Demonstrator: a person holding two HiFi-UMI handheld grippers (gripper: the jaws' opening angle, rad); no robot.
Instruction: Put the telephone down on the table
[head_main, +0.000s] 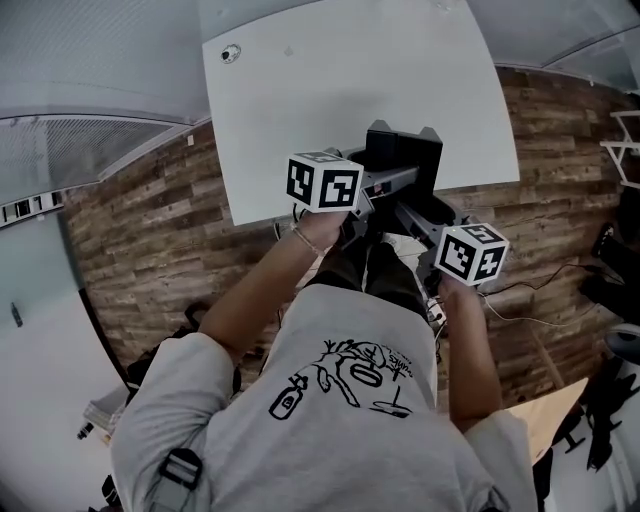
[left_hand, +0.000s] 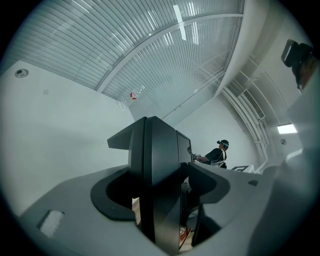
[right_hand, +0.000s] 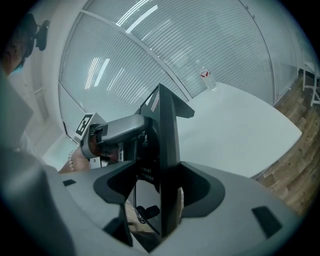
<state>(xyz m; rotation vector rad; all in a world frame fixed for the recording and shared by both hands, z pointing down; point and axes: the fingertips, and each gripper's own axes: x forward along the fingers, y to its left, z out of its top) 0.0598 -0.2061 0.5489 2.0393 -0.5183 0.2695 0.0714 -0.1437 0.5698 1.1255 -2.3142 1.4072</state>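
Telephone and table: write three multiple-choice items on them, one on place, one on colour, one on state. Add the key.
1. Where is the telephone?
A. Inside a drawer.
B. Held between the left tool and the right tool, by the near edge of the table.
C. On a shelf.

2. What colour is the table top?
A. White.
B. Black.
C. Red.

3. How do the right tool's jaws stand?
A. Wide apart and empty.
B. Closed on the telephone.
C. Closed on a cup.

Key:
1 B, the head view shows both tools carrying it at that edge.
2 A, the top is plain white.
3 B, the dark body fills the gap between the jaws.
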